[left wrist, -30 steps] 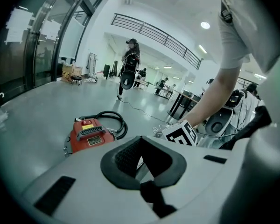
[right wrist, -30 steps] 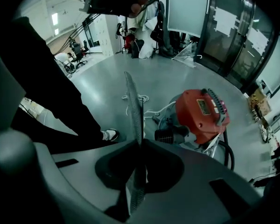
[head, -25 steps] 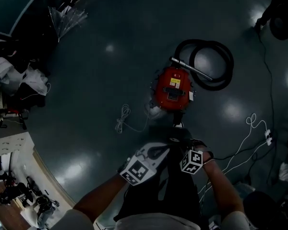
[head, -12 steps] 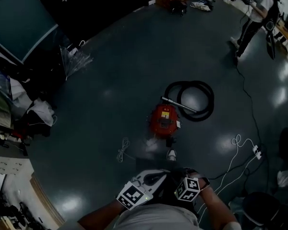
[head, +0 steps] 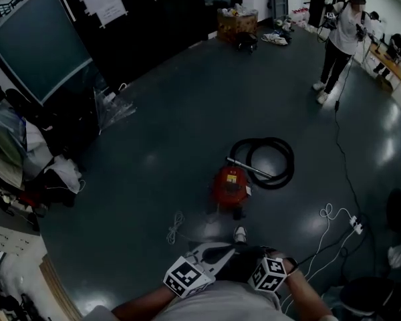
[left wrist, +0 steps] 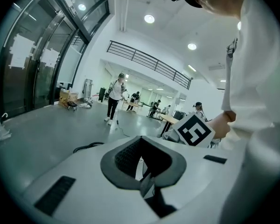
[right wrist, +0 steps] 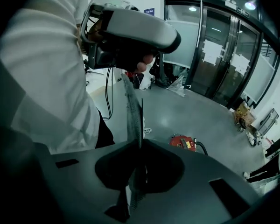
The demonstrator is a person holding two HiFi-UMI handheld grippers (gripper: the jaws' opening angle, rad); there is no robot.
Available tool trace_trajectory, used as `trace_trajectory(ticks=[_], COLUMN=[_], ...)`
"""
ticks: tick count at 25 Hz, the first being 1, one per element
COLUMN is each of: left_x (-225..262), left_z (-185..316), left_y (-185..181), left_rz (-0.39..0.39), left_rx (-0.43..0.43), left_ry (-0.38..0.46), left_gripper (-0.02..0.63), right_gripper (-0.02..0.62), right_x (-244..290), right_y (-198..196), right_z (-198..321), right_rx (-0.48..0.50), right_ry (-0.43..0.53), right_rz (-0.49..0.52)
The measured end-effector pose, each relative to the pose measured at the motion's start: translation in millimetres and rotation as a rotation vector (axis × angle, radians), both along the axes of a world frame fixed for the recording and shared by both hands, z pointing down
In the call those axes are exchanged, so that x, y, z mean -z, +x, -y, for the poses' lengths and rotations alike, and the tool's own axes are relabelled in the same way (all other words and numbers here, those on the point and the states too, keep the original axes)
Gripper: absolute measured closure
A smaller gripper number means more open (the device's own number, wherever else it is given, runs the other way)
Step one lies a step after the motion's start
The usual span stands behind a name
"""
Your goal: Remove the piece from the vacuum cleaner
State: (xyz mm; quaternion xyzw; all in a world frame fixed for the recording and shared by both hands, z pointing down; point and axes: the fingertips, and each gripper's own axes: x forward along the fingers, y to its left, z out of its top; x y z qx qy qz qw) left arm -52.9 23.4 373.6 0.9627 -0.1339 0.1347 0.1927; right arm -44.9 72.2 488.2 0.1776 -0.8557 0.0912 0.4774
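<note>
The red vacuum cleaner point(head: 230, 184) stands on the dark floor, its black hose point(head: 271, 162) coiled behind it with a metal tube across the coil. Both grippers are held close to my body at the bottom of the head view, well short of the vacuum: the left marker cube point(head: 187, 277) and the right marker cube point(head: 269, 274). The left gripper point(left wrist: 147, 185) has its jaws together with nothing between them. The right gripper point(right wrist: 132, 107) points its shut, empty jaws toward the left gripper's body. The vacuum cleaner point(right wrist: 183, 143) shows small beyond them.
A white cable point(head: 176, 226) lies left of the vacuum; a power strip point(head: 355, 225) with white cord lies right. A black cord point(head: 344, 159) runs to a standing person point(head: 339, 35). A clear umbrella point(head: 112, 109) and piled clutter point(head: 27, 159) line the left side.
The head view has lifted and drawn back: the vacuum looks smaller and farther, more of the room shows, and both grippers sit lower in the picture, still close together.
</note>
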Motion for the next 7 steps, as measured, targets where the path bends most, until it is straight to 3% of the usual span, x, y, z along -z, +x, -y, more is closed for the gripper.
trace_trajectory(ticks=[7], left_x=[10], left_z=[-18], left_y=[-1], left_rz=[-0.017], left_rx=[0.007], left_ry=[0.002], left_gripper=[0.6], right_gripper=[0.557], right_x=[15], right_y=[-4], right_z=[-16], right_rx=[-0.024], right_ry=[-0.014], right_rz=[0.041])
